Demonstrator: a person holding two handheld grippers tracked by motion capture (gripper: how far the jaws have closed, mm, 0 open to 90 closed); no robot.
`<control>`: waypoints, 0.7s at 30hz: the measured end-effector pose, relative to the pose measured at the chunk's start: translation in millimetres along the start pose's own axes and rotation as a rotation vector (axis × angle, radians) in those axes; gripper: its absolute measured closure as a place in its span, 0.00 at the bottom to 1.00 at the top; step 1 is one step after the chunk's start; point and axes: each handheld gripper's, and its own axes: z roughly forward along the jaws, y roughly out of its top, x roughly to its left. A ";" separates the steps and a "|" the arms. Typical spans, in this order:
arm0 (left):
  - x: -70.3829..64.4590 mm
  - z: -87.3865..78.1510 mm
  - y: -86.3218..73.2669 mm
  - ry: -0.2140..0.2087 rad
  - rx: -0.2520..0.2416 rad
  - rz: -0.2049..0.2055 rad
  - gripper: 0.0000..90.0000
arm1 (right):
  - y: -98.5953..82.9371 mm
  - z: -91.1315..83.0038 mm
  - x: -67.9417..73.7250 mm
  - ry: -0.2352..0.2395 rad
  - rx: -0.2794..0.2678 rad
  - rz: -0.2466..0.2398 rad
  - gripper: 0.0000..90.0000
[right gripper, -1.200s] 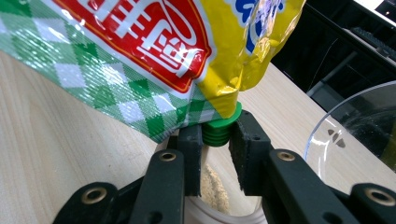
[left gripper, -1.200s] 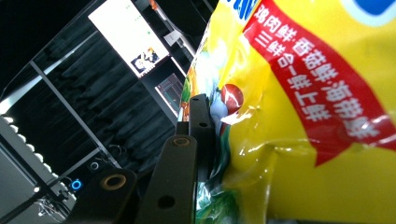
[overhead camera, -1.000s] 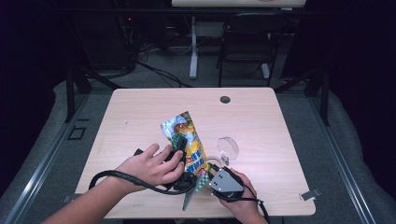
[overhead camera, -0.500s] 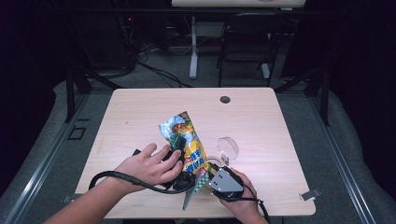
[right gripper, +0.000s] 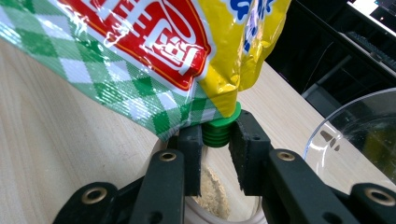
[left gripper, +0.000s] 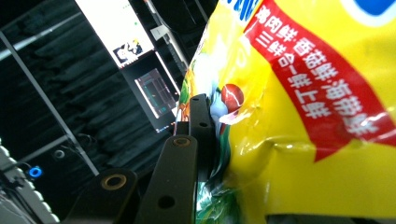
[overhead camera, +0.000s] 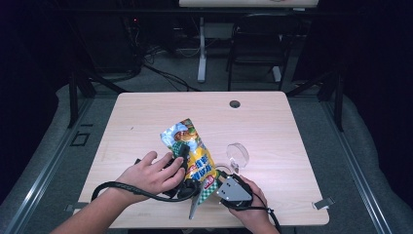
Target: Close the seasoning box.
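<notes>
At the left of the high view, the left hand (overhead camera: 151, 176) is seen coming in from the near edge of the pale wooden table (overhead camera: 272, 126), with a black cable (overhead camera: 127, 187) looped beside the wrist. The left tool (overhead camera: 181, 158) is closed on the side of the glossy yellow plastic pouch with a red label and a green-and-white checked lower edge (overhead camera: 192, 155); in the left gripper view the left tool (left gripper: 205, 135) is pressed into the crumpled foil of the pouch (left gripper: 299, 116), one black jaw lying flat against it while the other is hidden behind the foil. The pouch is held over the near middle of the table, slanting from its upper end farther away down toward the right hand. In the right gripper view the right tool (right gripper: 218, 140) is clamped narrowly on the green ribbed screw cap (right gripper: 219, 129) at the lower corner of the pouch (right gripper: 163, 42), with a jaw touching each side of the cap. Below the cap, pale powder can be made out inside a clear rim. Farther right, a clear round plastic dish (overhead camera: 237, 155) is seen just beside the pouch, and the right hand (overhead camera: 251, 207) with the grey plate of the right tool (overhead camera: 217, 181) is near the table's front edge.
</notes>
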 end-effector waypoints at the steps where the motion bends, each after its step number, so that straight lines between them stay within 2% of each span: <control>1: -1.4 0.0 -0.6 -0.013 0.012 -0.008 0.95 | 0.0 0.2 -0.1 -0.003 0.000 -0.002 0.83; 2: -2.4 0.4 -1.0 -0.014 0.005 -0.021 0.95 | -0.1 0.5 -0.3 -0.004 -0.002 -0.004 0.83; 5: -3.4 0.3 -1.9 -0.024 0.017 -0.018 0.95 | -0.1 0.5 -0.2 -0.005 -0.003 -0.004 0.83; 6: -4.9 1.1 -2.5 -0.026 0.006 -0.041 0.95 | -0.1 0.6 -0.2 -0.005 -0.003 -0.005 0.83; 7: -4.6 0.7 -2.7 -0.035 0.022 -0.029 0.95 | 0.0 0.6 -0.1 -0.004 -0.001 -0.004 0.83; 11: -9.0 1.9 -4.1 -0.042 0.009 -0.080 0.95 | 0.1 0.6 -0.1 -0.005 -0.002 -0.005 0.83; 18: -13.9 2.5 -6.0 -0.067 0.008 -0.117 0.95 | -0.1 0.2 -1.1 -0.005 -0.005 -0.006 0.83; 21: -17.5 3.3 -6.9 -0.063 0.003 -0.134 0.96 | -0.1 0.3 -0.5 -0.005 -0.001 -0.010 0.83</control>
